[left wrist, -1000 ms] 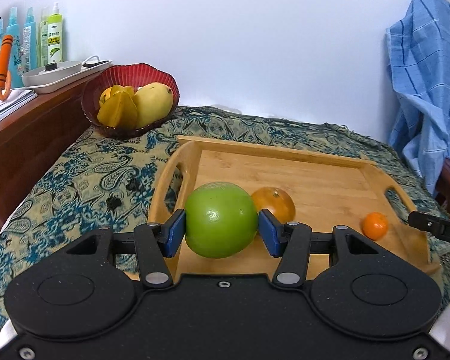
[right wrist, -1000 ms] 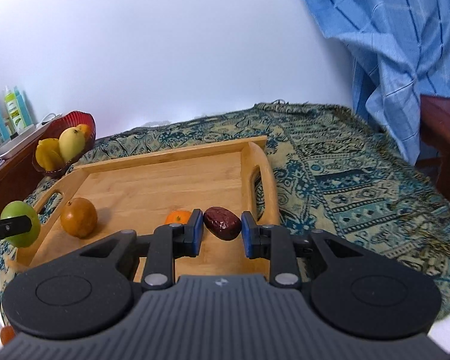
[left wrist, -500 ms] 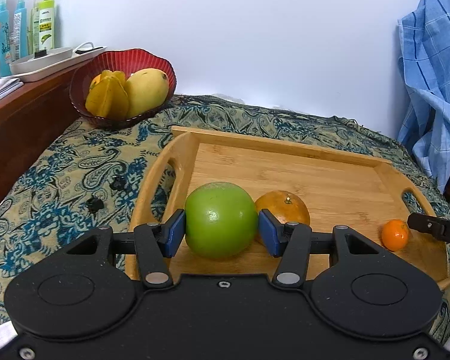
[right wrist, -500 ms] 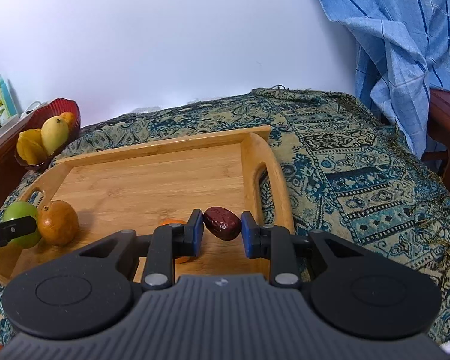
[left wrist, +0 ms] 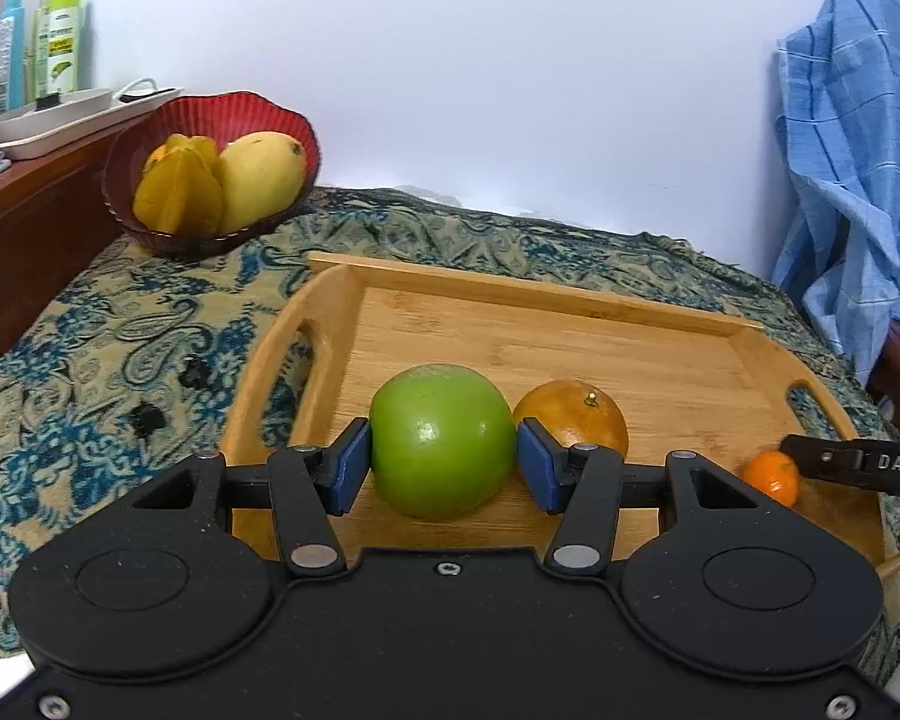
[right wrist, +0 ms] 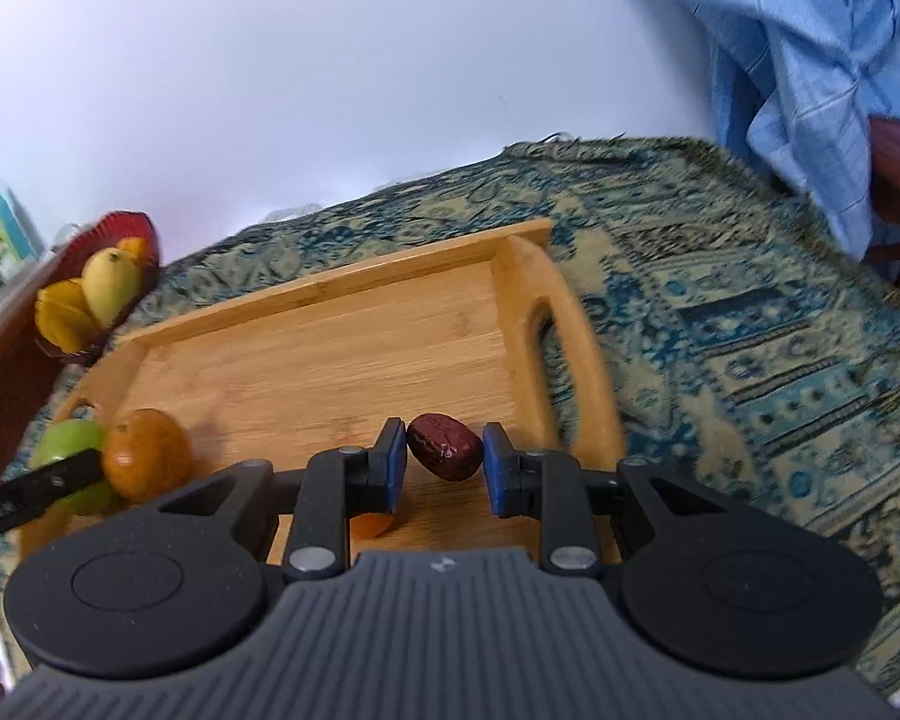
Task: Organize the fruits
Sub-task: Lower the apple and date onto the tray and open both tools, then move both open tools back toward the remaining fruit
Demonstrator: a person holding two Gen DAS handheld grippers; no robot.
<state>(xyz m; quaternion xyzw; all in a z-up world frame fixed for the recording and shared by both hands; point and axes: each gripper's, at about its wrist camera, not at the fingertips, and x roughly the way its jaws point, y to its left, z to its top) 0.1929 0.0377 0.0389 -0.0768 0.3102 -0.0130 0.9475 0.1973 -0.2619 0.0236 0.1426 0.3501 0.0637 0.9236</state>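
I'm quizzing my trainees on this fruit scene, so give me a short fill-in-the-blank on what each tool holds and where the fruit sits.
The left tool grips a ____ apple.
The right tool grips a dark red ____.
The mango sits in the red ____.
The small tangerine lies on the wooden ____.

Missing words: green; date; bowl; tray

The wooden tray's (left wrist: pixel 534 294) back half lies bare; its raised rim borders it.
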